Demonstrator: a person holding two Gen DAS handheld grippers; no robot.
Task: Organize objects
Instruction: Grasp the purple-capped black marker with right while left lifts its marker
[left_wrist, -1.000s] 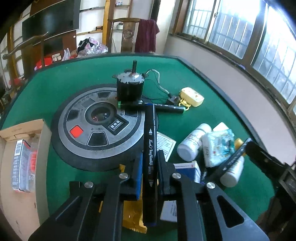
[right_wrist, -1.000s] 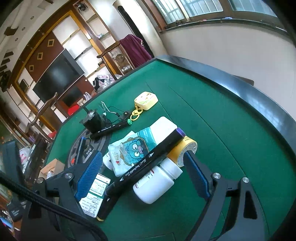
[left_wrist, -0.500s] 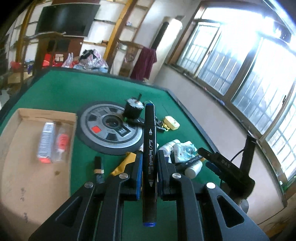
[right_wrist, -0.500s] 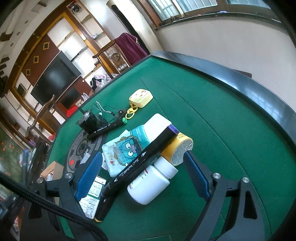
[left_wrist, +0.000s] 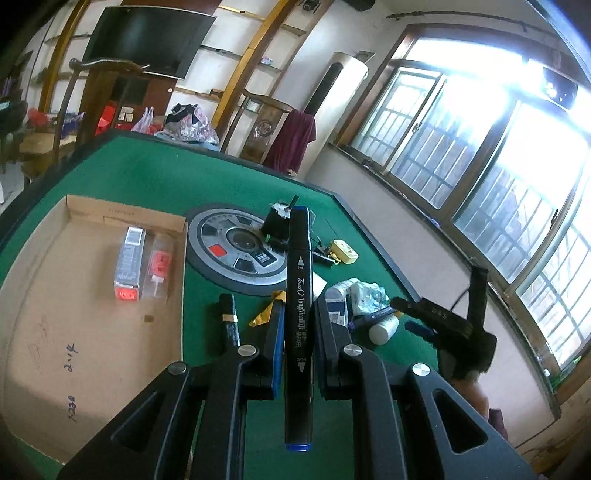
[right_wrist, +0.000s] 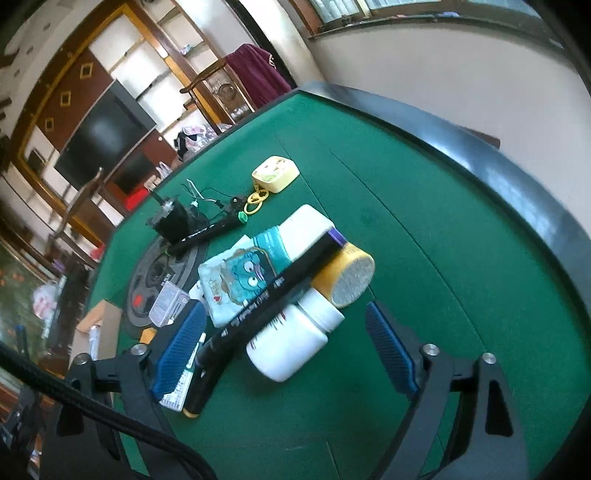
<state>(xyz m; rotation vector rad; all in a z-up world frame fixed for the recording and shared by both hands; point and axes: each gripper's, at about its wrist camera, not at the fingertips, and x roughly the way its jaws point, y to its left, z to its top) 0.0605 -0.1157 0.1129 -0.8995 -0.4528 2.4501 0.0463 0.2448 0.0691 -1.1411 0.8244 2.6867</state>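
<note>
- the left gripper (left_wrist: 298, 343) is clamped on a black marker (left_wrist: 300, 295), blue pads pressed against both sides of its barrel; the marker runs lengthwise between the fingers, one blue end cap near the camera and the other pointing out over the table.
- it hangs raised above the green table (left_wrist: 147, 177), over the near edge.
- a shallow cardboard box (left_wrist: 74, 332) sits by the table's left edge, with a boxed item (left_wrist: 128, 263) and a clear packet with red contents (left_wrist: 159, 266) side by side near its far wall.
- just right of the box lies a round grey disc (left_wrist: 236, 251) in the table's middle, with a small black motor (left_wrist: 279, 223) on its far right rim.
- another black marker (left_wrist: 229, 325) lies on the felt between the box and the left gripper.
- the right gripper (right_wrist: 284, 343) is spread wide with nothing between its blue pads, low over a heap near the table's right edge.
- in that heap, a purple-capped marker (right_wrist: 273, 295) rests slantwise across a white bottle (right_wrist: 291, 343), a cartoon pouch (right_wrist: 240, 280) and a yellow roll (right_wrist: 351, 275); its lower end lies close to the gripper's left finger, though contact cannot be told.
- farther toward the far edge lie a green-capped marker (right_wrist: 210, 232) and a pale yellow keyring case (right_wrist: 275, 173).
</note>
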